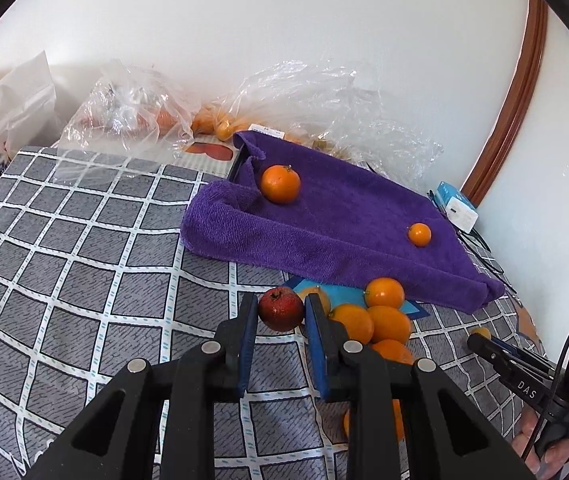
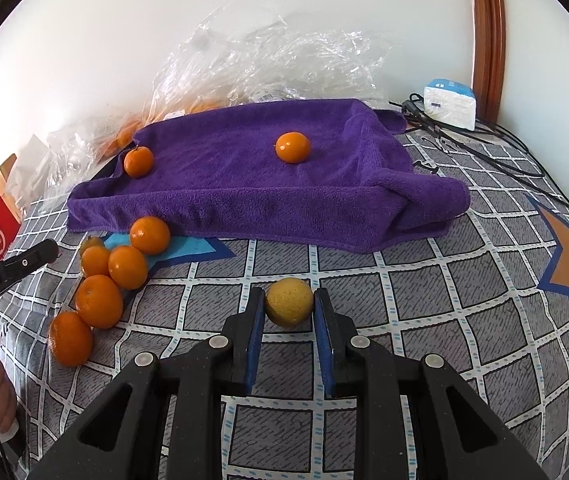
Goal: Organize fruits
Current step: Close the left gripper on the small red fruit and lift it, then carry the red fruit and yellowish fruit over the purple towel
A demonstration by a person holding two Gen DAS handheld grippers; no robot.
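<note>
Left wrist view: at lower centre the left gripper point(image 1: 280, 312) has its jaws closed on a dark red fruit point(image 1: 281, 309). To its right lies a cluster of oranges point(image 1: 384, 316) on the checked cloth point(image 1: 84, 260). Two oranges, one large point(image 1: 280, 184) and one small point(image 1: 419, 234), already sit on the purple towel point(image 1: 324, 232) in mid-frame.

Right wrist view: the same cluster point(image 2: 100, 288) lies at lower left, and at lower centre the right gripper point(image 2: 289, 308) clamps a yellow fruit point(image 2: 289, 307).

Judged progress: early. Two fruits are placed and two are held, while most await sorting.
</note>
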